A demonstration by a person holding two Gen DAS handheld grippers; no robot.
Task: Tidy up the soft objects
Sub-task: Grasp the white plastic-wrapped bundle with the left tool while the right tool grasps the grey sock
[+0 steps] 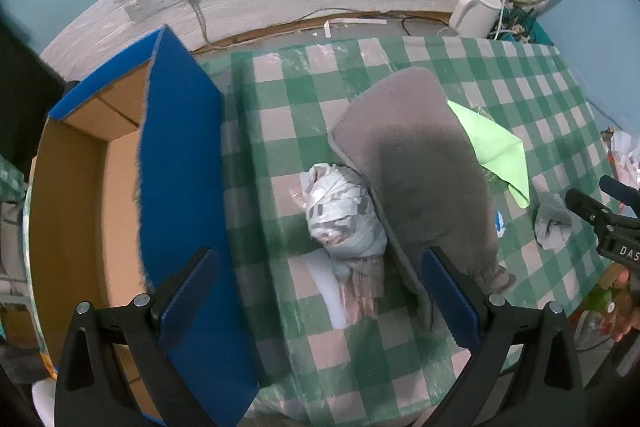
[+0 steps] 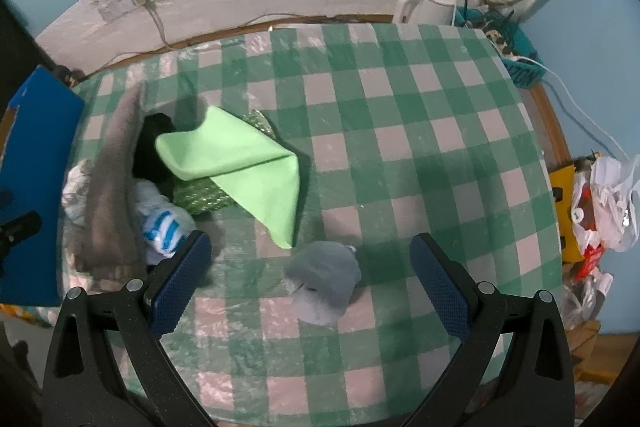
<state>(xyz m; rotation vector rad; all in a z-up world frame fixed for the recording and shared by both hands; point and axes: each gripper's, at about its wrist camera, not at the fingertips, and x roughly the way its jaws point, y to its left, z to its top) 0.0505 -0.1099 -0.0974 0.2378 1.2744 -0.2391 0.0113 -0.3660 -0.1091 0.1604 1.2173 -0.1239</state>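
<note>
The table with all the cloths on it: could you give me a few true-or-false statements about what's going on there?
1. Both tools are open and hold nothing. True: the left tool and the right tool each show a wide gap.
2. The green cloth lies in the box. False: it lies on the table.
3. A grey sock lies in front of the right tool. True.
4. The kettle stands in the middle of the table. False: it stands at the far edge, by the wall.
5. The box is closed. False: it is open, its blue flap raised.
</note>
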